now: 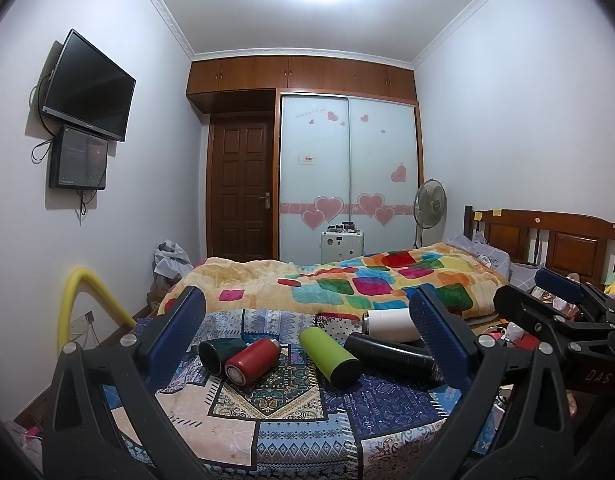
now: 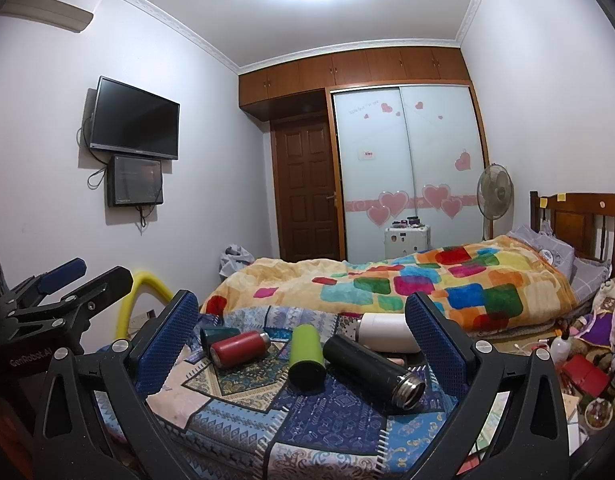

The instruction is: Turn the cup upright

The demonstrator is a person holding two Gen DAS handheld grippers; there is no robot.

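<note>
Several cups lie on their sides on a patterned cloth: a dark green cup, a red one, a lime green one, a black one and a white one. My left gripper is open and empty, in front of the cups. My right gripper is open and empty, also short of them. Each gripper shows at the edge of the other's view.
A bed with a colourful quilt lies behind the cloth. A yellow tube arches at the left. Clutter sits at the right. A wardrobe and a fan stand at the far wall.
</note>
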